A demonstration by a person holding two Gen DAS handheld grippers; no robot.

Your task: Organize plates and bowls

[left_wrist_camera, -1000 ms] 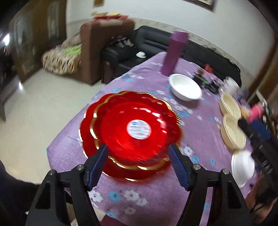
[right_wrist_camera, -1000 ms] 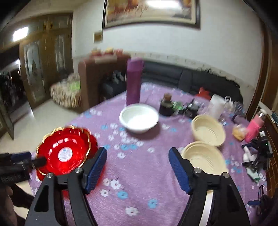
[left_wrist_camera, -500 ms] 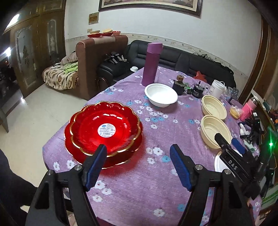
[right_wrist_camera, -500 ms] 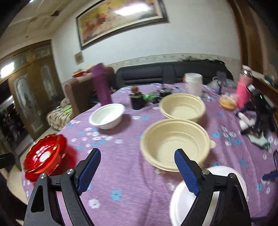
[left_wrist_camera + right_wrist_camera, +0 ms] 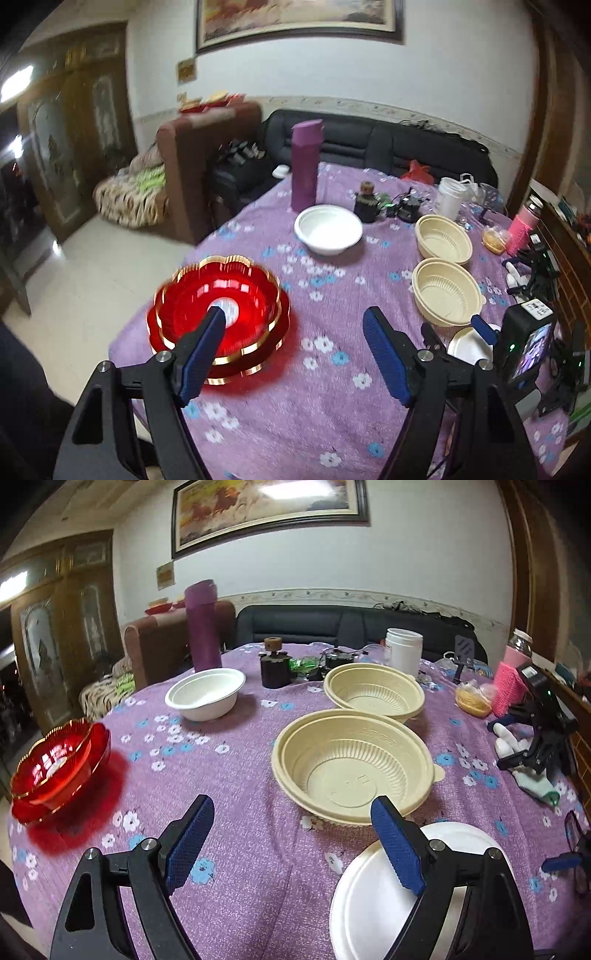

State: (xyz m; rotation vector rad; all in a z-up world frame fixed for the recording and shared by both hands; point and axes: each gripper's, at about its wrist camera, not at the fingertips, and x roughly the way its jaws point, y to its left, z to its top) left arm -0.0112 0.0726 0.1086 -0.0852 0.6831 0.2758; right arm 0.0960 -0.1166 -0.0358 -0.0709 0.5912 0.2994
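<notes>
Opening over the red plates, the left gripper holds nothing; the right gripper fingers gape empty.

No legible txt anywhere.

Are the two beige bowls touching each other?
Cannot tell. In the right wrist view the near beige bowl overlaps the far beige bowl; the left wrist view hints at a sliver of purple tablecloth between them, too thin to trust.
</notes>
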